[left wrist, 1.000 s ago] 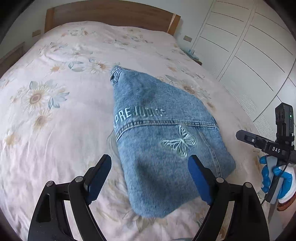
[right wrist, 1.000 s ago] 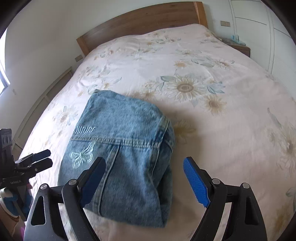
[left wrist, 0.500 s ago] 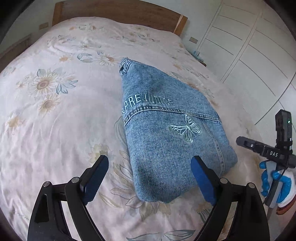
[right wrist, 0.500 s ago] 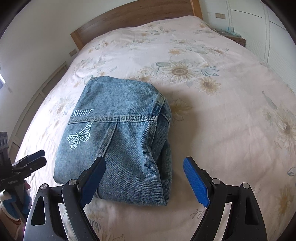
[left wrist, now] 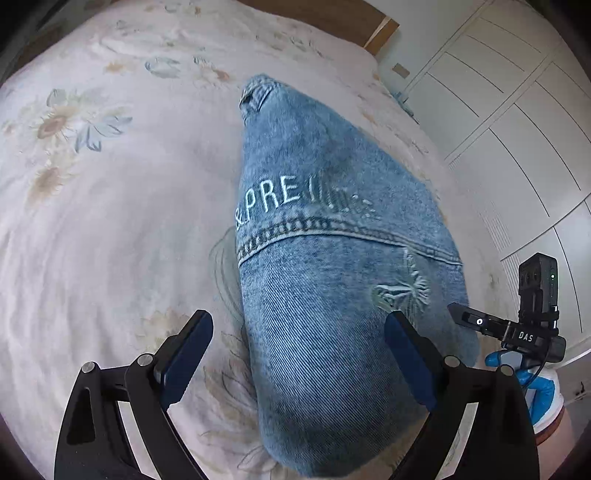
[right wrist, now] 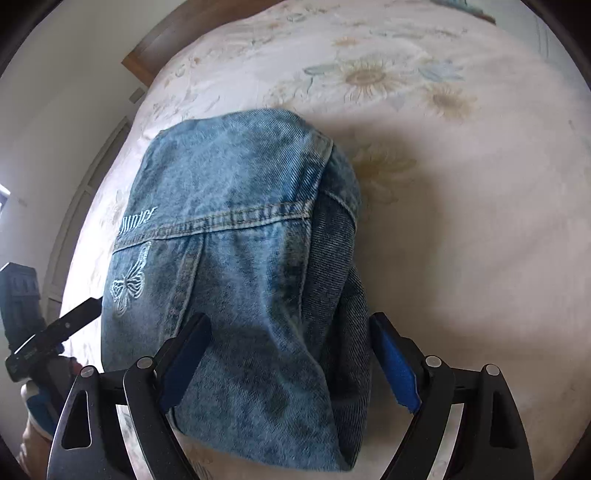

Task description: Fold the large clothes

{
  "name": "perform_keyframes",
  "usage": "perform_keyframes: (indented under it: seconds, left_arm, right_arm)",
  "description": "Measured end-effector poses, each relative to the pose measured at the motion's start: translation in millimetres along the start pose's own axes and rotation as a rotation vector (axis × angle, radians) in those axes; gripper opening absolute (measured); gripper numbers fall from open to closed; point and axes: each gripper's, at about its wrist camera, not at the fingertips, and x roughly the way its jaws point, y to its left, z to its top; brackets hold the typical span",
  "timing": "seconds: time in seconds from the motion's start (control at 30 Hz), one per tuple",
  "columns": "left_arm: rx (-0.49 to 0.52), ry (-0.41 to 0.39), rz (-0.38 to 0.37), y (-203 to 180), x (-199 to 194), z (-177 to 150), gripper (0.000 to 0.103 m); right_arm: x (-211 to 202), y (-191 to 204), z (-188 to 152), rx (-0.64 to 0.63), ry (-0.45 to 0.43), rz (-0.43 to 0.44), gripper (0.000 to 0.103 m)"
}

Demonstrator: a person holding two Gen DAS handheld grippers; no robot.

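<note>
A folded blue denim jacket with white lettering and a stitched butterfly lies on the flowered bedspread. My left gripper hangs low over the jacket's near left end. Its jaws are opening, with denim below and between them and the pads not pressing on it. In the right wrist view the jacket fills the middle. My right gripper stands open astride the jacket's near right corner, where the folded layers stack up. Neither gripper holds any cloth.
The bedspread spreads wide on both sides of the jacket. A wooden headboard stands at the far end and white wardrobe doors line the right. A blue-gloved hand carries the right tool.
Both grippers have sunk toward the jacket, which now looms large with its near edge between each pair of fingers. The left jaws have spread slightly wider.
</note>
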Motion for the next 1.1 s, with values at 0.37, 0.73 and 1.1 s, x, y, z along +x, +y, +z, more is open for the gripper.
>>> perform_keyframes:
  seconds: [0.37,0.73,1.1]
  left_arm:
    - [-0.079,0.060,-0.188,17.7,26.4,-3.1,0.096]
    - [-0.101,-0.037,-0.289,32.1,-21.4,-2.2,0.040]
    - [-0.114,-0.117,-0.148,102.8,-109.7,-18.1,0.043]
  right_arm:
    - [21.6,-16.3,3.2,0.045,0.060,0.211,0.093]
    - [22.5,-6.4,3.1,0.028,-0.032,0.339,0.029]
    - [22.8,80.5,18.7,-0.116,-0.080,0.392,0.028]
